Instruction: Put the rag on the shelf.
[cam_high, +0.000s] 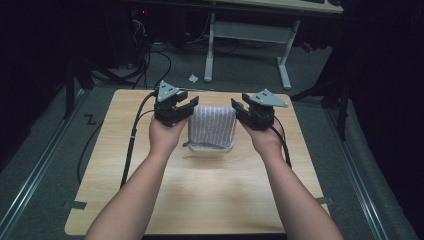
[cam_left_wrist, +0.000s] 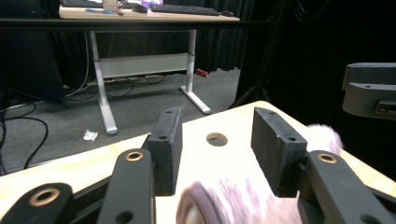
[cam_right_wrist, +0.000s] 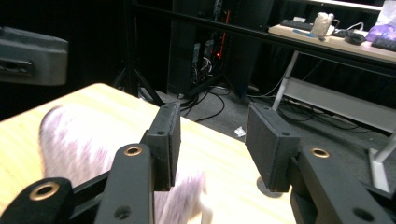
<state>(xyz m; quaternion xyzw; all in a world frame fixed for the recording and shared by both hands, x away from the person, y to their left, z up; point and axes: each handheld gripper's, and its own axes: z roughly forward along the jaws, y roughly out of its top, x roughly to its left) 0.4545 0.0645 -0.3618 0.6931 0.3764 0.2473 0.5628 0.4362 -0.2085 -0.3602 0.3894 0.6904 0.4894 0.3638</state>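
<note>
Folded striped cloth (cam_high: 212, 124) sits on a clear shallow tray (cam_high: 210, 147) at the middle of the wooden counter (cam_high: 200, 195) in the high view, with the left tongs (cam_high: 184, 104) just beside its left edge and the right tongs (cam_high: 239, 107) just beside its right edge, both spread apart and holding nothing. Beyond the counter stand white desk legs (cam_high: 208, 50) and cables on grey floor. In the left gripper view, the blurred cloth (cam_left_wrist: 233, 200) lies low between the open pads (cam_left_wrist: 168, 149), near a round hole (cam_left_wrist: 216, 138) in the counter. In the right gripper view, the cloth (cam_right_wrist: 74, 140) lies to the left, partly behind the left pad (cam_right_wrist: 163, 140), the jaws wide with nothing between them.
</note>
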